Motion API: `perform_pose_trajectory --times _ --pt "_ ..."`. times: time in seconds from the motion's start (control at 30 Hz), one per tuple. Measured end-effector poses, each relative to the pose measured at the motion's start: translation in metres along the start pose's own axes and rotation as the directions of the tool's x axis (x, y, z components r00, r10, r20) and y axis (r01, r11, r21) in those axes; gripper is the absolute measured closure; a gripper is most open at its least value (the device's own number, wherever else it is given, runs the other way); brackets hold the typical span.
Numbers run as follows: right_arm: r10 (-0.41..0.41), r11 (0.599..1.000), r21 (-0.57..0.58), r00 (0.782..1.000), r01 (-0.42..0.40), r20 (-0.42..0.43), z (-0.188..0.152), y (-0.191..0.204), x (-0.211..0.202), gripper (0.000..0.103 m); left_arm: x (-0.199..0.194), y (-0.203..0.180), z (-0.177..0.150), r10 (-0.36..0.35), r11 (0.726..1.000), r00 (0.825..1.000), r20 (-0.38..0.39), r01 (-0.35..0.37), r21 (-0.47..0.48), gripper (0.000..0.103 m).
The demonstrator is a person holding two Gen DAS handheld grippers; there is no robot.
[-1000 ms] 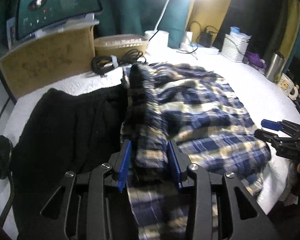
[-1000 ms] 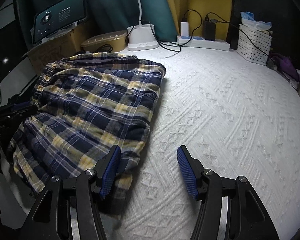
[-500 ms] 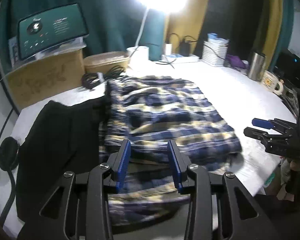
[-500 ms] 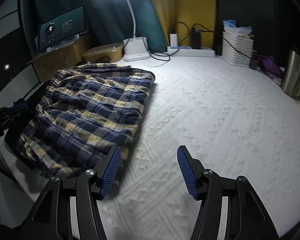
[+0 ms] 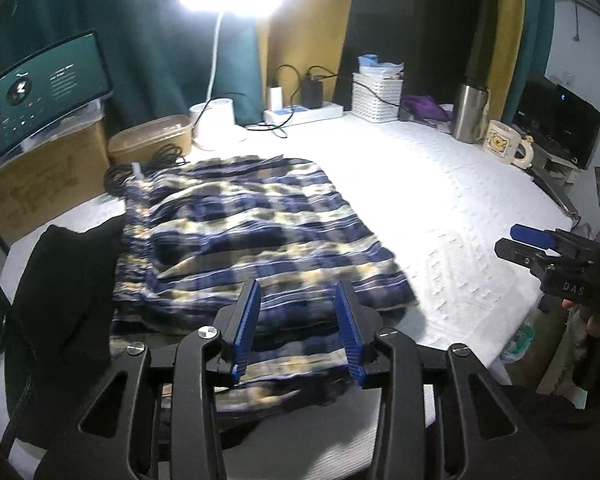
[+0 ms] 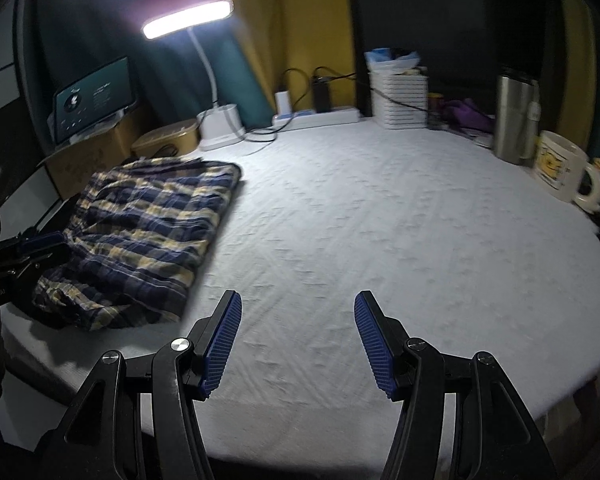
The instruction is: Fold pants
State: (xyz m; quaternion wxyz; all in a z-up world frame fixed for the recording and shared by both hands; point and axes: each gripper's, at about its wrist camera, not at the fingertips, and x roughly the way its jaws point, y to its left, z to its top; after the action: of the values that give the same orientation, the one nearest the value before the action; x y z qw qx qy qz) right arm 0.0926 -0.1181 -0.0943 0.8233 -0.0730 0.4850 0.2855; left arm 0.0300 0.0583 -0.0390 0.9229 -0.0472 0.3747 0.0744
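Plaid pants [image 5: 252, 240]: navy, cream and yellow check, folded in a rumpled stack at the left end of the white textured table cover [image 6: 380, 240], near edge hanging slightly over the table's front.

Left gripper [image 5: 298, 330]: jaws spread, empty, held above the near edge of the pants, not touching the cloth.

Right gripper [image 6: 298, 344]: jaws wide apart, empty, over bare cover, right of the pants and clear of them.

Black garment [image 5: 68, 276]: lies just left of the pants.

Desk lamp [image 6: 188, 20]: lit, far side.

Steel tumbler [image 6: 514, 118] and cartoon mug [image 6: 560, 170]: far right, side by side.
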Motion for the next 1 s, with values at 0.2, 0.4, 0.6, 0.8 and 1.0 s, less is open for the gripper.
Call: perform_pose_trajectory --times 0.2,0.4,0.6,0.8,1.0 --pt "-0.024 1.0 0.018 0.999 0.024 0.032 -0.007 -0.014 -0.022 0.042 -0.003 -0.019 0.003 -0.046 0.999 0.999 0.024 0.046 0.01 0.044" --pt "-0.045 0.999 0.03 0.997 0.043 0.07 -0.007 -0.021 -0.043 0.042 -0.015 -0.039 0.006 -0.094 0.995 0.994 0.051 0.091 0.045 0.044" --pt "-0.072 0.997 0.043 0.988 0.067 0.135 -0.001 -0.025 -0.068 0.041 -0.039 -0.057 0.013 -0.099 0.99 0.988 0.122 0.085 0.115 0.044" --pt "-0.089 0.995 0.05 0.978 0.081 0.186 0.004 -0.027 -0.092 0.036 -0.053 -0.062 0.02 -0.087 0.992 0.98 0.18 0.068 0.108 0.044" --pt "-0.105 0.994 0.053 0.962 0.094 0.252 0.007 -0.027 -0.12 0.028 -0.077 -0.074 0.025 -0.078 0.987 0.958 0.276 0.036 0.155 0.044"
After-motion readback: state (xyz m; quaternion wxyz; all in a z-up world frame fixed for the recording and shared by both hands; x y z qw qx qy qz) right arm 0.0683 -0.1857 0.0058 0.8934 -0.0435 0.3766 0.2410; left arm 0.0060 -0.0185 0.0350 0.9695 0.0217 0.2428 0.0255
